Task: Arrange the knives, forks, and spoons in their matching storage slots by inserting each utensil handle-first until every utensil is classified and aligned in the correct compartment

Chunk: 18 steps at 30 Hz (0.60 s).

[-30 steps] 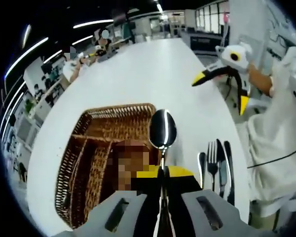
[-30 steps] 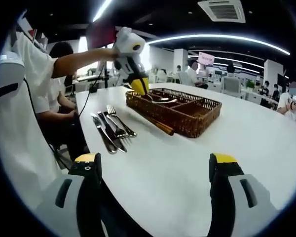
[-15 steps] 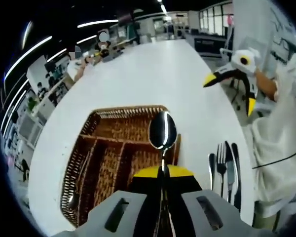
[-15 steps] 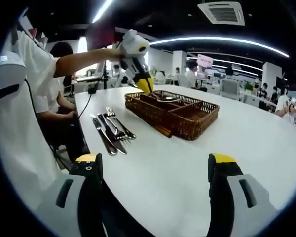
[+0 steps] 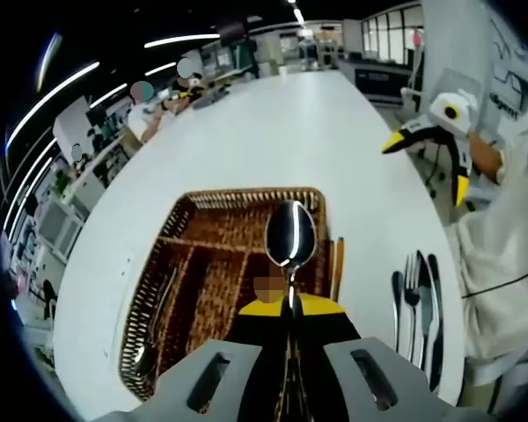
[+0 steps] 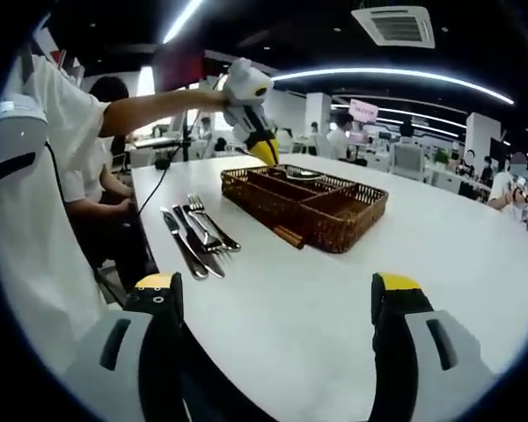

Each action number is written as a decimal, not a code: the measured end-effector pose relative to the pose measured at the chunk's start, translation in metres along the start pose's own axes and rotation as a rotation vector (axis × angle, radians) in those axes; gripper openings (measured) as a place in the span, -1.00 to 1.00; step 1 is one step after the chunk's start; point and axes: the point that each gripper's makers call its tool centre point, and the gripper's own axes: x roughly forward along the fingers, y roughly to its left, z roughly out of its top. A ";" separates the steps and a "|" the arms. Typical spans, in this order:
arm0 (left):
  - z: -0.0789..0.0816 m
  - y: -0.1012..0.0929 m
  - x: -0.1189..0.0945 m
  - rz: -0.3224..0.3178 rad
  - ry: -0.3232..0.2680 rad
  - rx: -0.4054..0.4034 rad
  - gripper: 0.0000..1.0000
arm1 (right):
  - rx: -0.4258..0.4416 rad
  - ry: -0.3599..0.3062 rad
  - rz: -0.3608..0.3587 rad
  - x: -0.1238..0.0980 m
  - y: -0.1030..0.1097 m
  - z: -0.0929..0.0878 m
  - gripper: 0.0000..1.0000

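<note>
Left gripper [image 5: 290, 303] clamped on a spoon [image 5: 289, 236] at frame centre over the wicker basket [image 5: 213, 264], right gripper [image 6: 282, 290] gaping at bottom, cutlery [image 6: 196, 233] left of centre on the white table [image 6: 334, 290].

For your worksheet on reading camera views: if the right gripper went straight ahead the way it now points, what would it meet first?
The open right gripper points across bare white table. The basket lies beyond, slightly left of centre, so it would probably be met first, though depth is hard to judge. The cutlery lies off to the left.
</note>
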 end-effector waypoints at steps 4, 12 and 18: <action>0.002 0.005 -0.001 0.011 -0.006 0.003 -0.96 | -0.003 -0.001 -0.006 -0.001 -0.002 0.001 0.82; 0.000 0.012 -0.003 0.018 0.005 -0.008 -0.96 | -0.001 0.003 -0.011 -0.001 -0.004 0.000 0.82; 0.005 0.017 -0.004 0.023 -0.004 0.000 -0.96 | -0.001 0.007 -0.018 0.001 -0.007 -0.002 0.82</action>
